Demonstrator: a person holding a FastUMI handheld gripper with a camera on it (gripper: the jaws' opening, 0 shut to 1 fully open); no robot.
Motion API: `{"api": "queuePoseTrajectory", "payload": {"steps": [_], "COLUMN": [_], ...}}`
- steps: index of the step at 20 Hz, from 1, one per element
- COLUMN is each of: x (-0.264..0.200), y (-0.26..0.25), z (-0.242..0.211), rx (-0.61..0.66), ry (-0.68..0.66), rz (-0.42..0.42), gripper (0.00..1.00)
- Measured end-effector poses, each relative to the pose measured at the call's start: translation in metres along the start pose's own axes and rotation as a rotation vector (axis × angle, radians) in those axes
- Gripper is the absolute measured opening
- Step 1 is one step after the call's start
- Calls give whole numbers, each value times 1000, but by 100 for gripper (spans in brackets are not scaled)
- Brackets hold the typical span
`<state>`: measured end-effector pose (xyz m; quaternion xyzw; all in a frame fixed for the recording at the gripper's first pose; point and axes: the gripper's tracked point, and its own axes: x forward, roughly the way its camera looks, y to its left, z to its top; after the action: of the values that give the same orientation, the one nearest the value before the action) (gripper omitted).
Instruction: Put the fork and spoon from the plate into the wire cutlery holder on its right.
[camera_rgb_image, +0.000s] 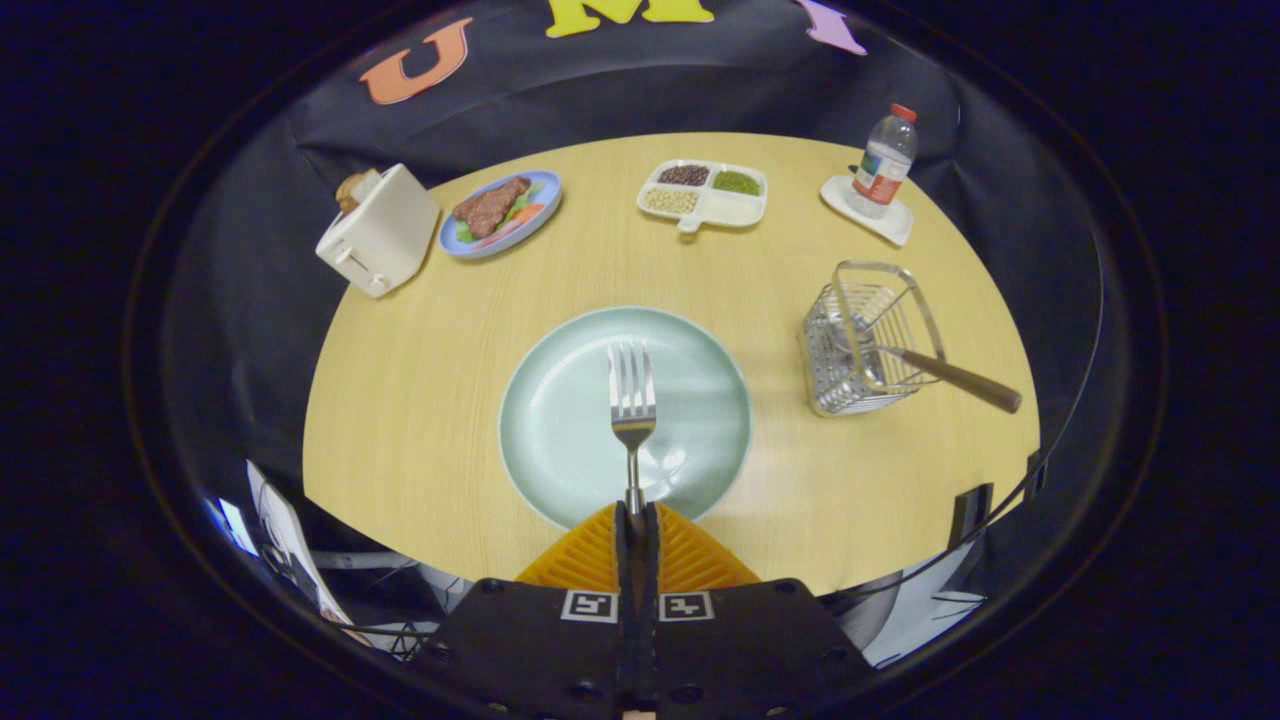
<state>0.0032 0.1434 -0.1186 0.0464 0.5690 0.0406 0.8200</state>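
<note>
I am holding my hand-held gripper (636, 515) low over the near rim of the pale green plate (560, 440), its orange fingers (590, 555) pinching the fork (632, 400) by the handle. The fork is pointing straight ahead, tines away from me, above the plate. The wooden-handled utensil (950, 376) is leaning in the wire cutlery holder (850, 350) on the bench (420, 380).

The gripper view rides on the tongs (637, 515), looking forward and down along their two orange fingers (585, 555) from above the near edge of the desk (420, 400), close over the plate (560, 440), facing the booth's black wall.
</note>
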Motion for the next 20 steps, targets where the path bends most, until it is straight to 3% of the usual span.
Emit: {"api": "queuePoseTrajectory", "payload": {"steps": [6, 9, 13, 20], "x": [-52, -53, -39, -27], "y": [-90, -124, -139, -141], "z": [39, 41, 39, 50], "rx": [57, 66, 54, 63], "ry": [-56, -3, 82, 120], "rz": [-93, -121, -109, -105], "gripper": [0, 0, 1, 2]}}
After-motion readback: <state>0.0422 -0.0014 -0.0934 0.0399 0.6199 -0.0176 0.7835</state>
